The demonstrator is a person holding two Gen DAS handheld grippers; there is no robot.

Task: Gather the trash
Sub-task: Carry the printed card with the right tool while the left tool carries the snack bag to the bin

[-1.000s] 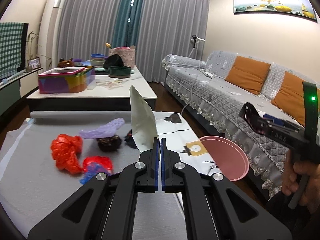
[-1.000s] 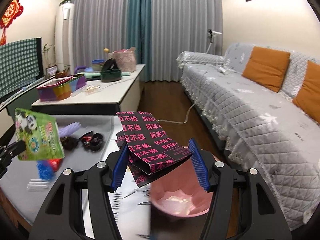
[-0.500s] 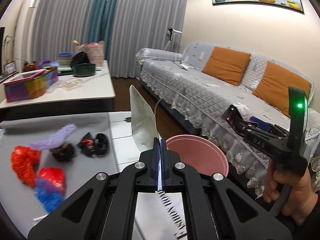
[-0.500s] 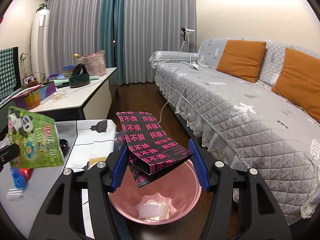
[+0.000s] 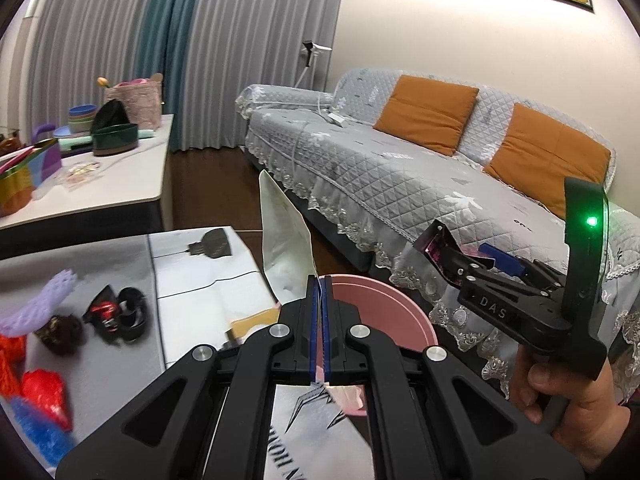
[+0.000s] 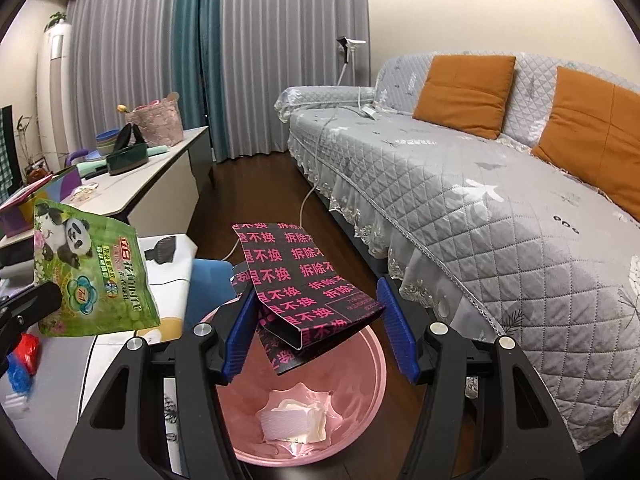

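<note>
Trash bin (image 6: 372, 364) now sits directly beneath the carton (image 6: 304, 288).

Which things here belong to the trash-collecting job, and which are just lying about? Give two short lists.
Part of the job:
pink bin
black and pink box in the right gripper
green panda pouch in the left gripper
red wrapper on the table

Just lying about:
orange cushions
sofa
green bowl
</note>
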